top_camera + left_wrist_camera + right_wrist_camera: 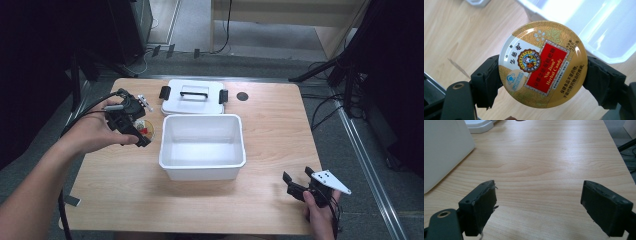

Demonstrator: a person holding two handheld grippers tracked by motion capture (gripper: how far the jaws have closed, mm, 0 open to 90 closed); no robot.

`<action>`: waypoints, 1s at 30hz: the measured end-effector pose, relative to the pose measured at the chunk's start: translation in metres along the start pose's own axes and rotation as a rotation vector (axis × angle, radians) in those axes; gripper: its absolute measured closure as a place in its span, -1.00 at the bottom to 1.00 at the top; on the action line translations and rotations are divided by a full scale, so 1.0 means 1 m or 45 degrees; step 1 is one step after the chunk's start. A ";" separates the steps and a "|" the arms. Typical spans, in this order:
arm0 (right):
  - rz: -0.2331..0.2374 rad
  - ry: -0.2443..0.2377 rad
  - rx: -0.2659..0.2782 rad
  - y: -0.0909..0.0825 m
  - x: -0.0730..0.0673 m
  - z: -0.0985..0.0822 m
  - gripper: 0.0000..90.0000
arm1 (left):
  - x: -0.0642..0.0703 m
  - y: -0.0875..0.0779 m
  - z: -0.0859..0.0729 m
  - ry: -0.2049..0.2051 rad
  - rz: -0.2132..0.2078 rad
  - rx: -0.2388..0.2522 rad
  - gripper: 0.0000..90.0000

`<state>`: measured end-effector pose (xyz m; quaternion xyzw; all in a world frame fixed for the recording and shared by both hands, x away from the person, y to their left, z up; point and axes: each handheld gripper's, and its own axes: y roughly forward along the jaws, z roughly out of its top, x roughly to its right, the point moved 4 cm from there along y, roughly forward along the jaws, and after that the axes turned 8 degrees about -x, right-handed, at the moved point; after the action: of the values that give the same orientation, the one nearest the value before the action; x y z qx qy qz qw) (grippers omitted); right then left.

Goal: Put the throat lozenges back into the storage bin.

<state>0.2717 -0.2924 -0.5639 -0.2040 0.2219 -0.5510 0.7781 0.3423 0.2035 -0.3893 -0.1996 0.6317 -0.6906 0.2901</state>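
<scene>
Your left gripper [543,75] clamps the candy tin [543,64] flat between its fingers; the white bin [202,146] lies just beyond them. Your right gripper [539,205] gapes empty.

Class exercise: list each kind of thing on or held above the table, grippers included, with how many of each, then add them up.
Round candy tin: 1
White bin: 1
White lid: 1
Grippers, left gripper and right gripper: 2
Total: 5
</scene>
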 end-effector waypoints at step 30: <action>0.008 0.006 0.000 0.000 0.000 0.000 -0.70 | 0.032 0.004 0.050 0.196 0.003 0.010 -0.53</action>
<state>0.2716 -0.2924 -0.5638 -0.2020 0.2242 -0.5491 0.7793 0.3509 0.1449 -0.3904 -0.1441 0.6497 -0.7060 0.2421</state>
